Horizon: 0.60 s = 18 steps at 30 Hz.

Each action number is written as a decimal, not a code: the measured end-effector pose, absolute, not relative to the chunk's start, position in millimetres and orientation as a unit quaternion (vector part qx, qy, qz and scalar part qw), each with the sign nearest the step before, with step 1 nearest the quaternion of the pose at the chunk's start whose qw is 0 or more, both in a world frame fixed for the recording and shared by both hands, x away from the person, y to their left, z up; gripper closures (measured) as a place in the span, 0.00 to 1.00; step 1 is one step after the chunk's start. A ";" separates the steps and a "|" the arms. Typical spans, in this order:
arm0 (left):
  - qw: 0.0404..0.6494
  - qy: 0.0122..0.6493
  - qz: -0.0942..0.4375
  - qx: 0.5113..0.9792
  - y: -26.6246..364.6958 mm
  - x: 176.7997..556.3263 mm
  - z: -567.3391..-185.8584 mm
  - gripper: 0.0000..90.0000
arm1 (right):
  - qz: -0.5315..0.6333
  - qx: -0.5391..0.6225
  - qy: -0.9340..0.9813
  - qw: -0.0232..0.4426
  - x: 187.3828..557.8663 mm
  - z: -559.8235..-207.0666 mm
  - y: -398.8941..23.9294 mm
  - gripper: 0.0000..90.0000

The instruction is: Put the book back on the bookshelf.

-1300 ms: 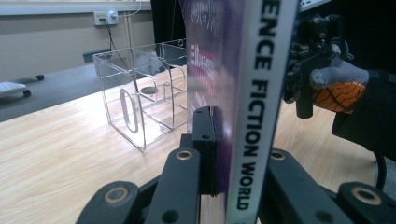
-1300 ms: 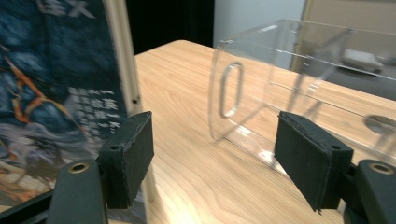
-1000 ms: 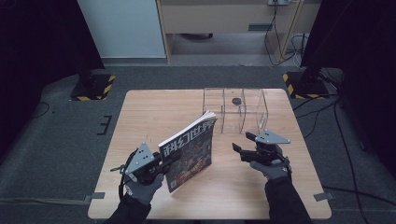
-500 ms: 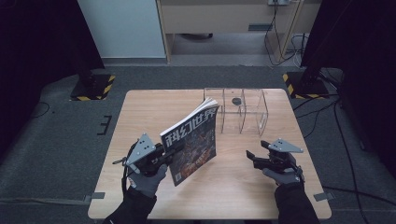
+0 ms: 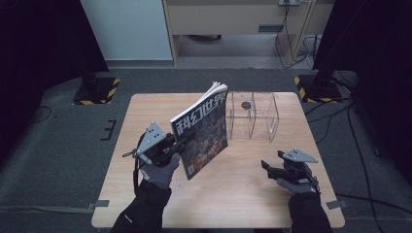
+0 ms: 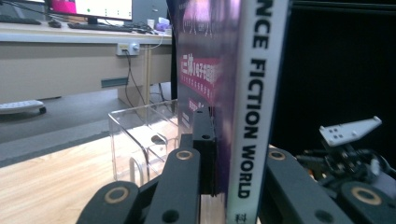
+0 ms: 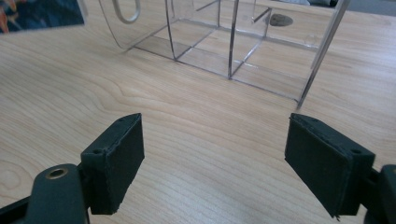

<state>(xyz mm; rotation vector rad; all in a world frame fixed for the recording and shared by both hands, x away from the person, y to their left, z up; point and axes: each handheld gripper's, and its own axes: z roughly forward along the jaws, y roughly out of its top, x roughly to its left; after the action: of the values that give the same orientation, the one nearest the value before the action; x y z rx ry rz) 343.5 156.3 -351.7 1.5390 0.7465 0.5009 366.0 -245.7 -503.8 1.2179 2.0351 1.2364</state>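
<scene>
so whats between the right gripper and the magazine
Only bare wooden table in the high view, between the open, empty right gripper and the magazine.

We count one magazine [image 5: 201, 131], one clear acrylic organizer [image 5: 252, 115] and one small dark round object [image 5: 246, 104] inside it. We also count two grippers, left gripper [image 5: 182, 143] and right gripper [image 5: 265, 166], over one wooden surface [image 5: 233, 194].

Your left claw [image 5: 176, 146] grips the magazine [image 5: 201, 130] upright above the tabletop [image 5: 145, 111]. The divided rack [image 5: 252, 114] stands behind-right of it; your right claw [image 5: 266, 167] sits near the front-right.
</scene>
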 end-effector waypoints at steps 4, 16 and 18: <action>0.630 0.334 0.228 0.662 152.3 353.1 -344.4 0.92 | 0.439 0.449 0.744 0.229 366.1 -507.2 -246.9 0.21; 0.637 0.343 0.244 0.646 137.1 373.9 -326.5 0.92 | 0.424 0.442 0.757 0.229 366.8 -510.7 -245.1 0.20; 0.640 0.346 0.246 0.640 134.7 376.1 -324.2 0.92 | 0.424 0.441 0.757 0.230 367.4 -511.2 -245.5 0.20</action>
<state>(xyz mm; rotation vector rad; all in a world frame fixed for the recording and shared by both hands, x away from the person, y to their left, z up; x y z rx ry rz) 376.1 134.7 -324.2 1.4604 0.7880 0.5615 367.4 -245.5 -511.2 1.2117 2.0828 1.1650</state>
